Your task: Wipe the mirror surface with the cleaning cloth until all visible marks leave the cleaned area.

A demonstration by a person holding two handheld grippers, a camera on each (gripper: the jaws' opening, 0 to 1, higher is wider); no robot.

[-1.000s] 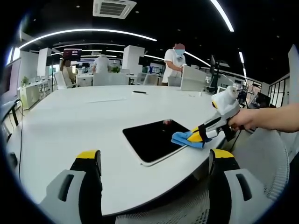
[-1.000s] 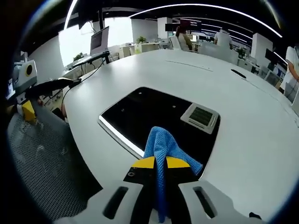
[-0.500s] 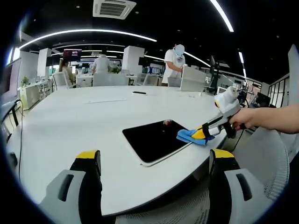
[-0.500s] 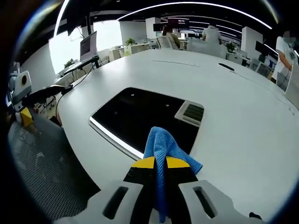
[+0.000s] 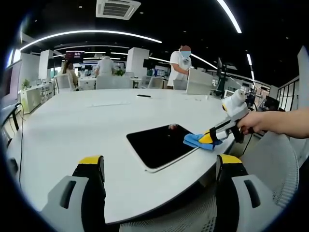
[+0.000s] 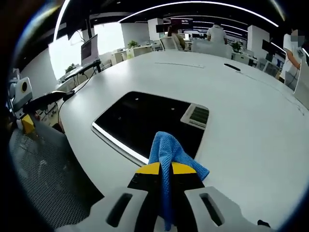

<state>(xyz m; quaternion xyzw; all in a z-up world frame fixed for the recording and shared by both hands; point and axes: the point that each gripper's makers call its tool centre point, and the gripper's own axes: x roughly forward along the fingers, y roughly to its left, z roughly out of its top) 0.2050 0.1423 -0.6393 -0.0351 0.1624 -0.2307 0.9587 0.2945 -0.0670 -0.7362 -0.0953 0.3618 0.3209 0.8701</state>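
Observation:
A dark rectangular mirror [image 5: 159,144] lies flat on the white table [image 5: 72,125], near its edge. In the left gripper view my right gripper [image 5: 208,137] comes in from the right, held by a hand, and presses a blue cleaning cloth [image 5: 195,140] onto the mirror's right corner. In the right gripper view the mirror [image 6: 145,118] reflects a ceiling vent, and my right gripper [image 6: 165,169] is shut on the blue cloth [image 6: 170,152] at the mirror's near edge. My left gripper [image 5: 159,166] is open, hanging off the table's near edge with nothing between its fingers.
A grey mesh chair [image 5: 270,169] stands at the right beyond the table edge. A dark flat object [image 5: 144,95] lies far back on the table. People stand among desks in the background. In the right gripper view my left gripper [image 6: 21,104] shows at far left.
The right gripper and cloth slid a little toward the mirror's right corner, away from its near edge. The left gripper has stayed still.

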